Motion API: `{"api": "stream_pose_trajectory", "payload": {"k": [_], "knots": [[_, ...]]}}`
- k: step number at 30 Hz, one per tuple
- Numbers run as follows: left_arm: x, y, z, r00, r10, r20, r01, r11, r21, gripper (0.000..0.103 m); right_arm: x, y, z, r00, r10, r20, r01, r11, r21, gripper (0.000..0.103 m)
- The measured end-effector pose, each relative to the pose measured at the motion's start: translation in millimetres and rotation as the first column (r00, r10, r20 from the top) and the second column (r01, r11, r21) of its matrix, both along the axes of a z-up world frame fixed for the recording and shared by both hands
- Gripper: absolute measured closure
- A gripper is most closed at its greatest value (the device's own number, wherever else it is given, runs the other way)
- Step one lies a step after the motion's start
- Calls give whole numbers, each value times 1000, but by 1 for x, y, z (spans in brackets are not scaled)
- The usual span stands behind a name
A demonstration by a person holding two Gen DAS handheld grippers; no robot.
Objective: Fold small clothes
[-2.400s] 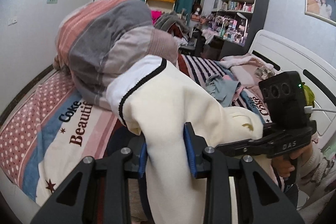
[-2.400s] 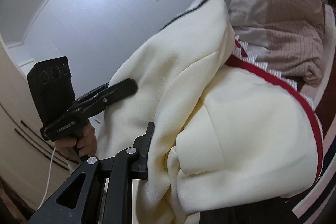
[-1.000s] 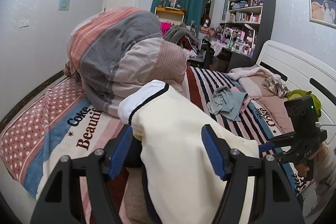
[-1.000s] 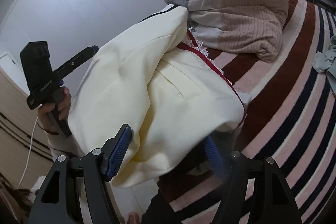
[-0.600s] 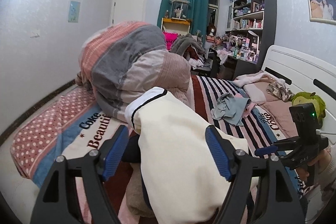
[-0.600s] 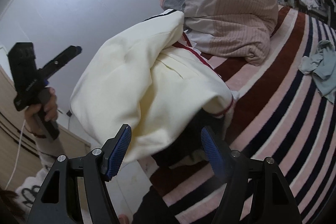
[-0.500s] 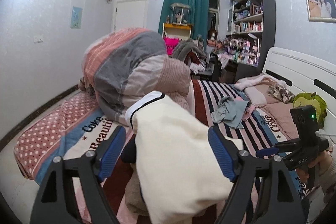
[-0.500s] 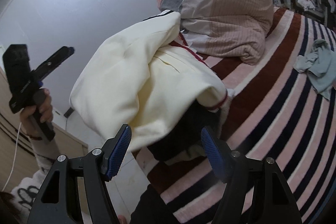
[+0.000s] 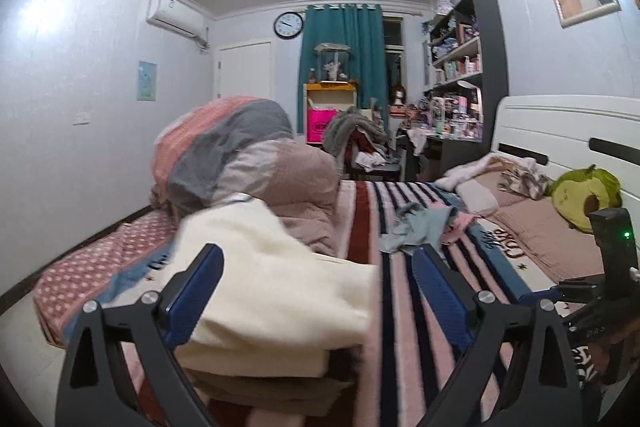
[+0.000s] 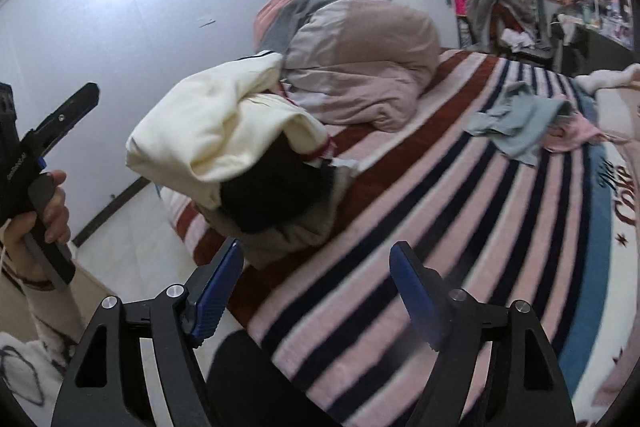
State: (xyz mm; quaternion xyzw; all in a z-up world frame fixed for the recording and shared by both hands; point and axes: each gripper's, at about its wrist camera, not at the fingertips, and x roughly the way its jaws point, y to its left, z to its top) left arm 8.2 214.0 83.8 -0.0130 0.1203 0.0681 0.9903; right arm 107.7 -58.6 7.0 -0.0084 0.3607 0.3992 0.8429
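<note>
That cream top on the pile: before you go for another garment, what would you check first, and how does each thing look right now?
1. Left gripper free of cloth: ok, jaws wide apart.
2. Right gripper free: ok, jaws apart, nothing between.
3. Cream top resting on the stack of clothes: ok.
4. Fold tidy: not ok, it looks bunched.
5. Next garment in sight: ok, grey-blue cloth lies loose on the striped blanket.
6. Stack stable near the bed edge: cannot tell.

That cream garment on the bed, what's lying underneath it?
Under the cream garment sits a dark folded piece, then a greyish-tan one, stacked on the striped blanket. Anything deeper in the stack is covered.
</note>
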Motion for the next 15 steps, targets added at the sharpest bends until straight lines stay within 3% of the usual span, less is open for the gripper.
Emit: {"api": "stream_pose_trajectory", "payload": {"k": [6,9,15], "knots": [[20,-62,-26,1000,-3,-3,3,1000,11,9,-21,-53,-9,990,-103,94,102,995,16,25],[27,-93,-39,999,28,17,-28,999,29,1,-29,-78,-13,966,-186,177,188,982,6,18],[54,-151,-79,998,56,13,-57,996,73,1,-34,-121,-29,905,-327,271,344,939,-17,13]]}}
